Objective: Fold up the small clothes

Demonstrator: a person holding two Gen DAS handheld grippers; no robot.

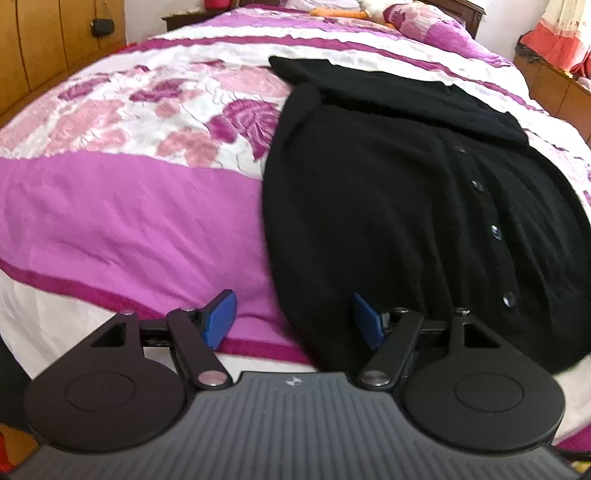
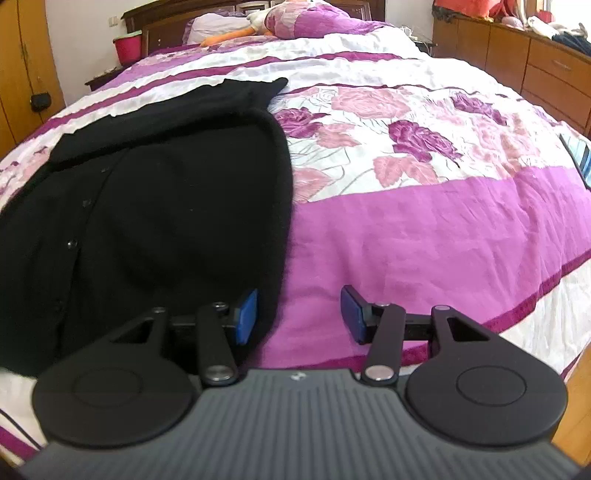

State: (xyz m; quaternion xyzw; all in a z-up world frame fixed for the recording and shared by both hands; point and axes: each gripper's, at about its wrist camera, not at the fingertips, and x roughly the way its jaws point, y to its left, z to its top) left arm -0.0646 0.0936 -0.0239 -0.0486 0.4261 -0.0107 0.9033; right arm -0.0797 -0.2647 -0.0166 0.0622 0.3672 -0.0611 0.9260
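A black buttoned cardigan (image 1: 388, 192) lies spread on the bed, its sleeves folded across the top and its button row running toward the near hem. My left gripper (image 1: 293, 319) stands open over the cardigan's near left edge, one blue pad (image 1: 221, 319) over the pink cover, the other against the black knit. In the right wrist view the same cardigan (image 2: 166, 192) fills the left half. My right gripper (image 2: 299, 314) is open at its near right edge, with nothing pressed between the pads.
The bed carries a pink, purple and white floral cover (image 2: 424, 221). Pillows and a soft toy (image 2: 258, 22) lie at the headboard. A phone-like object (image 2: 580, 155) rests near the bed's right edge. Wooden drawers (image 2: 535, 66) stand at right, a red bucket (image 2: 127, 46) at left.
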